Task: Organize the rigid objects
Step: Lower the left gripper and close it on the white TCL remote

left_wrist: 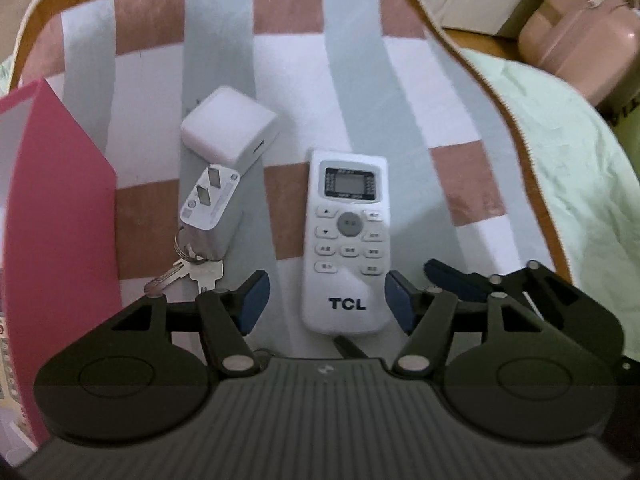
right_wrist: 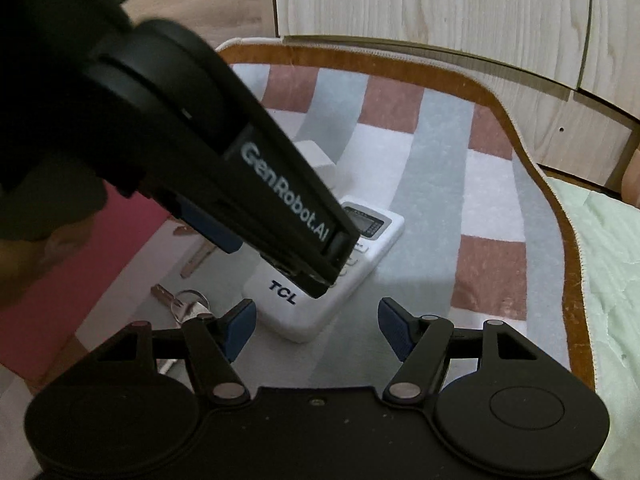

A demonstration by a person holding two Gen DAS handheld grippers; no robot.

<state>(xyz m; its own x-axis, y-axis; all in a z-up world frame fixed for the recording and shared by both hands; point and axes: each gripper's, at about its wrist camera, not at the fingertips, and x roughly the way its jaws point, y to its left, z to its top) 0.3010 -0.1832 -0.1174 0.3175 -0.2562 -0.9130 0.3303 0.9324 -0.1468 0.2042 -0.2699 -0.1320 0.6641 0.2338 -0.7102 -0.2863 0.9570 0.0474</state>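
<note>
Both tools wide — left tool (left_wrist: pixel 326 306) astride remote (left_wrist: pixel 346 240), right tool (right_wrist: pixel 316 330) beside.

Checked mat (left_wrist: pixel 352 80): soft, napped cloth with a stitched tan border. Remote control (left_wrist: pixel 346 240): smooth white plastic, slight sheen, rubbery grey buttons. Charger (left_wrist: pixel 230 128) at the remote's ten o'clock: smooth matt white plastic with bright metal prongs. Keys (left_wrist: pixel 188 274) at its eight o'clock: shiny bare metal. Left gripper (left_wrist: pixel 326 304): matt black plastic with ribbed blue pads. Cabinet (right_wrist: pixel 440 4): pale wood-grain, satin.
</note>
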